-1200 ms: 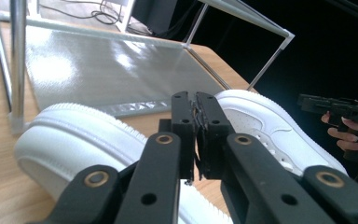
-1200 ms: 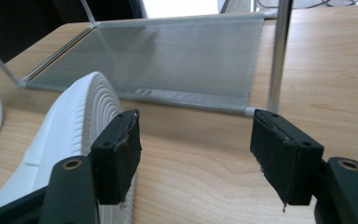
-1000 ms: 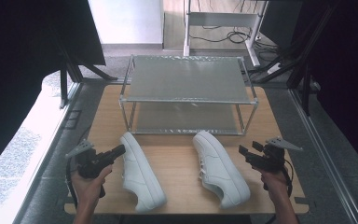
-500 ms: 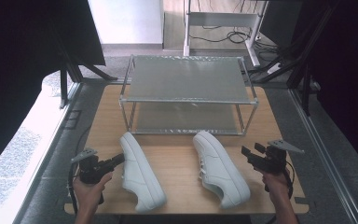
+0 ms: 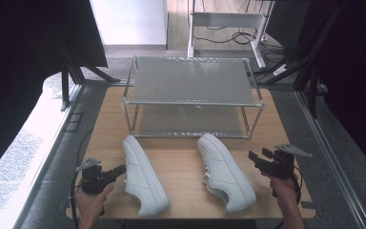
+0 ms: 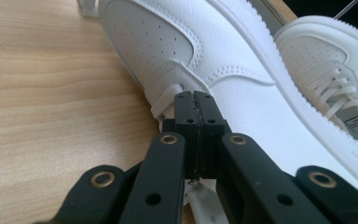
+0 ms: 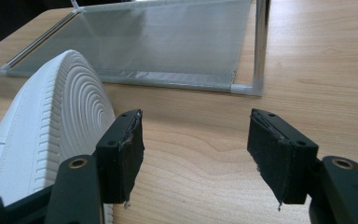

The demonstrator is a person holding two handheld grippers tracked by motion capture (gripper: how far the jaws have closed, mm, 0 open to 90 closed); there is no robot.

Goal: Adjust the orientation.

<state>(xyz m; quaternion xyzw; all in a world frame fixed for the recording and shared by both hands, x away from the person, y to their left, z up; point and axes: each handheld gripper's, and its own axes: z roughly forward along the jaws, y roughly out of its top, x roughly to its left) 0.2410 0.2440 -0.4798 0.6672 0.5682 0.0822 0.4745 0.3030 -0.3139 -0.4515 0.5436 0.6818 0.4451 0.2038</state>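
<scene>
Two white sneakers lie on the wooden table (image 5: 181,152). The left sneaker (image 5: 143,176) (image 6: 205,51) lies with its side toward my left gripper (image 5: 122,169) (image 6: 196,98). That gripper is shut, with its tips right at the shoe's side beside a small white tab, and nothing shows between the pads. The right sneaker (image 5: 224,174) (image 7: 51,135) lies with its ribbed sole facing my right gripper (image 5: 252,157) (image 7: 196,140). That gripper stands open just to the shoe's right, over bare wood, with nothing between its jaws.
A two-level metal shoe rack (image 5: 190,102) (image 7: 168,42) with mesh shelves stands on the far half of the table, both shelves bare. Bare wood lies between the two shoes and in front of the rack. The table's near edge runs just behind both hands.
My left gripper has sunk lower, toward the table and the near edge, staying beside the left sneaker. The right gripper and both shoes have kept their places.
</scene>
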